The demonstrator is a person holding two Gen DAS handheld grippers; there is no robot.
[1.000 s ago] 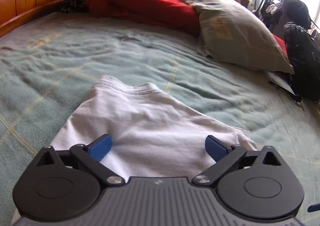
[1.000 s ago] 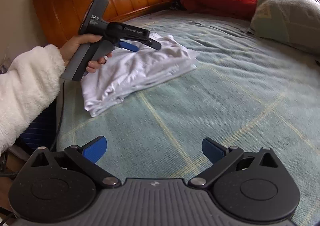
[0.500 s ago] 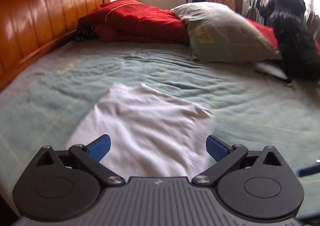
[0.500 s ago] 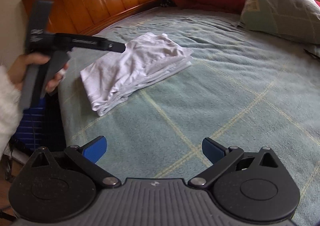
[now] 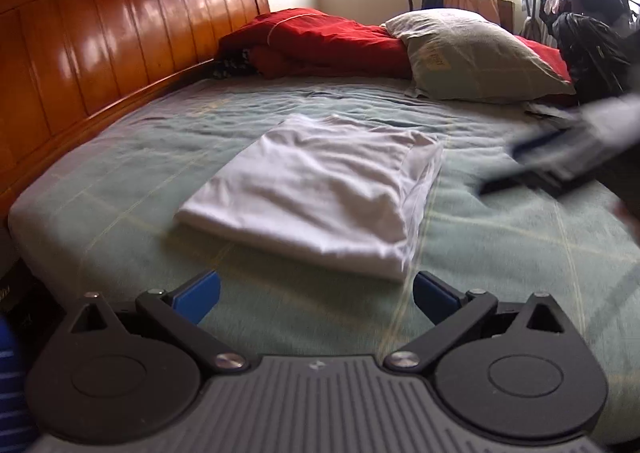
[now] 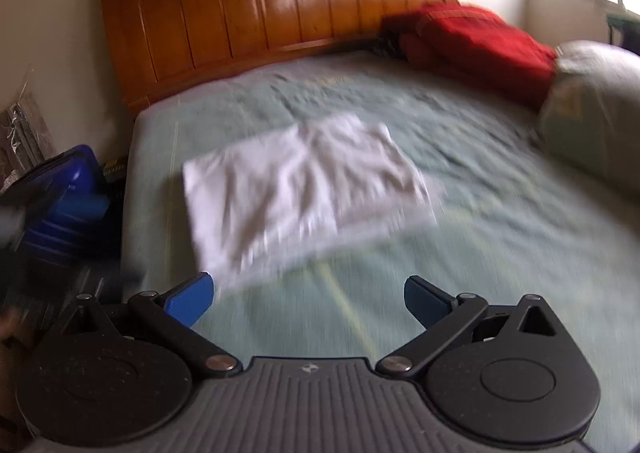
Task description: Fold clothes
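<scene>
**So the white shirt is folded and just sitting on the bed**

Basically the white shirt [image 5: 316, 189] is folded into a chunky rectangle, layers stacked, lying flat on the green bedspread [image 5: 500, 253] near the bed's front-left corner. Nothing is touching it.

The left gripper [image 5: 316, 295] hangs just short of the shirt's near edge, blue fingers [image 5: 198, 295] spread wide with only bedspread between them. Same deal with the right gripper [image 6: 308, 299]: fingers wide apart, gripping nothing, pointed at the shirt from a bit further off. Its view is pretty smeared with blur, so the shirt's creases are mushy there. From the left wrist view the right gripper shows up as a dark blurry streak off to the shirt's right, clear of it.

Further out, a wooden headboard [image 5: 100, 49] runs along the far left side. A red blanket [image 5: 320, 41] is bunched up at the back, with a grey-beige pillow [image 5: 476, 57] leaning against it. A blue suitcase [image 6: 66, 197] stands on the floor beside the bed's corner.
</scene>
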